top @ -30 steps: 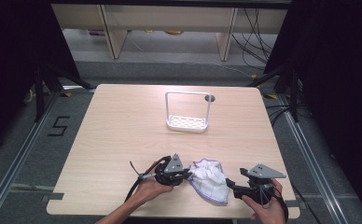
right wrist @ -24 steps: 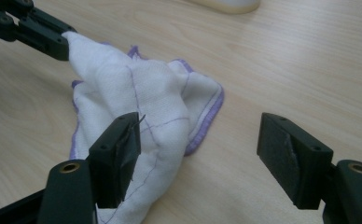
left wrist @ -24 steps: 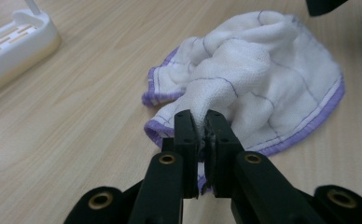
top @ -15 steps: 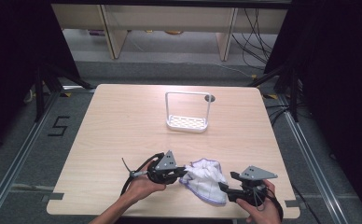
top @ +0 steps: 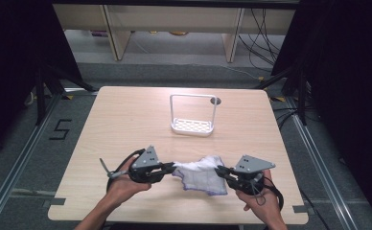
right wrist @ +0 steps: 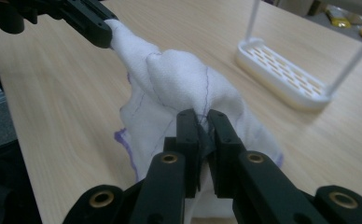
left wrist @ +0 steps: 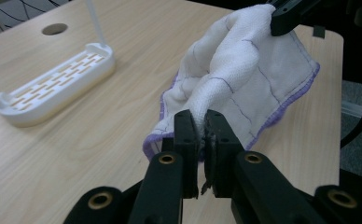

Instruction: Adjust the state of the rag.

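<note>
While cloth point(top: 199, 175) is pinched at left end by left gripper point(top: 170, 167) fingers and, jaws just closed, at right end by right gripper point(top: 219, 170), long axis runs left-right above near worktop point(top: 126, 120); rack point(top: 193, 125) lies far.

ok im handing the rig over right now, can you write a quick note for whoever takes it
Left gripper: shut on the white cloth, pinching its left edge.
Right gripper: jaws have just been closing and now pinch the cloth's right edge.
Cloth: crumpled, strung between the two grippers at the near edge of the table, partly lifted, lower part hanging down to the wood.
White rack: farther back, mid-table, with nothing in it.
Done: both grips taken.
Left: probably lifting and spreading or folding the cloth.
</note>
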`<control>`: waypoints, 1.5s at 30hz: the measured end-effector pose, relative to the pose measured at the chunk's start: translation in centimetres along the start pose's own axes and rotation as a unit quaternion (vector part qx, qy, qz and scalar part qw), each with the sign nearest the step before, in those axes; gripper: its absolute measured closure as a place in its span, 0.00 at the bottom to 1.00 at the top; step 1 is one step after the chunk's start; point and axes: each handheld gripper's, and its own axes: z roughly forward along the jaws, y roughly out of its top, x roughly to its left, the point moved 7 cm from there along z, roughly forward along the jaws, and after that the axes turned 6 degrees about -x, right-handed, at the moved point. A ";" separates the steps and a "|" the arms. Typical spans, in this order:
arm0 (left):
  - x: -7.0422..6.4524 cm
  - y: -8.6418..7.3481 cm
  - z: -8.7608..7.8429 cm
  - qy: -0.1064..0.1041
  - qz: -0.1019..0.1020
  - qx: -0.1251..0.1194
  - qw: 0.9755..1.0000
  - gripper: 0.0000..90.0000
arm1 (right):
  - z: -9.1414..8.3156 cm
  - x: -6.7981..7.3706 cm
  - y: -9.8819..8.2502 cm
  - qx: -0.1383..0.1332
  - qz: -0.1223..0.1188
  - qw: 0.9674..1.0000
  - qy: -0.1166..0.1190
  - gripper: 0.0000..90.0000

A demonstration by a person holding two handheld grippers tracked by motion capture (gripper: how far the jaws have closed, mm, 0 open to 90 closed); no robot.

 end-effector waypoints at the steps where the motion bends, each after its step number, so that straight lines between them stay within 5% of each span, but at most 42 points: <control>1: 0.0 -0.4 -0.7 0.002 -0.002 0.008 1.000 0.93 | 0.3 0.5 0.5 -0.001 -0.004 1.000 0.008 0.94; 3: -0.4 -1.8 -1.6 0.000 -0.005 0.021 1.000 0.93 | 1.1 1.4 0.6 0.005 -0.011 1.000 0.026 0.94; 6: -1.2 -5.9 -2.4 -0.010 -0.032 0.064 0.997 0.93 | 3.6 4.1 -2.7 0.063 -0.014 0.996 0.068 0.94; 7: -1.2 -5.9 -2.4 -0.010 -0.032 0.064 0.997 0.93 | 3.6 4.1 -2.7 0.063 -0.014 0.996 0.068 0.94; 10: -1.6 -8.7 -2.8 -0.018 -0.053 0.081 0.995 0.92 | 5.6 6.2 -5.9 0.120 -0.008 0.987 0.104 0.93; 11: -2.0 -9.3 -2.8 -0.022 -0.067 0.085 0.994 0.92 | 5.6 6.2 -5.9 0.120 -0.008 0.987 0.104 0.93; 13: -2.5 -10.5 -2.9 -0.035 -0.060 0.112 0.991 0.90 | 6.0 6.9 -6.6 0.140 -0.019 0.984 0.110 0.91; 17: -2.6 -10.4 -2.9 -0.042 -0.074 0.111 0.990 0.82 | 5.8 6.8 -6.4 0.140 -0.005 0.983 0.117 0.83; 19: -1.8 -8.8 -3.4 -0.028 -0.099 0.077 0.992 0.65 | 4.9 5.6 -4.9 0.119 0.006 0.987 0.104 0.63; 21: -1.1 -7.9 -3.6 -0.020 -0.103 0.059 0.993 0.62 | 4.5 5.2 -4.3 0.109 0.014 0.989 0.097 0.60; 24: 1.0 -6.1 -3.7 0.004 -0.108 0.039 0.993 0.56 | 3.7 2.2 -1.0 0.052 0.034 0.996 0.061 0.52; 28: 2.8 -6.1 -2.3 0.032 -0.104 0.071 0.992 0.56 | 5.2 -1.0 1.5 0.047 0.034 0.997 0.041 0.50; 31: 2.2 -6.9 -0.5 0.014 -0.106 0.101 0.989 0.54 | 9.0 -2.7 1.2 0.094 0.031 0.994 0.047 0.49; 33: 2.0 -7.1 -0.2 0.011 -0.104 0.107 0.989 0.53 | 10.1 -2.8 0.9 0.095 0.034 0.994 0.049 0.49; 34: 1.8 -7.2 0.0 0.008 -0.107 0.108 0.988 0.53 | 11.7 -2.8 0.4 0.123 0.041 0.990 0.063 0.49; 36: 1.6 -7.3 0.1 0.003 -0.107 0.117 0.987 0.52 | 12.5 -2.6 0.1 0.125 0.042 0.989 0.067 0.49; 37: 1.4 -7.6 0.3 -0.002 -0.106 0.126 0.986 0.52 | 13.6 -2.3 -0.3 0.149 0.037 0.984 0.085 0.49; 45: 0.5 -8.6 0.6 -0.018 -0.106 0.145 0.984 0.56 | 16.2 -1.0 -1.6 0.196 0.007 0.973 0.121 0.51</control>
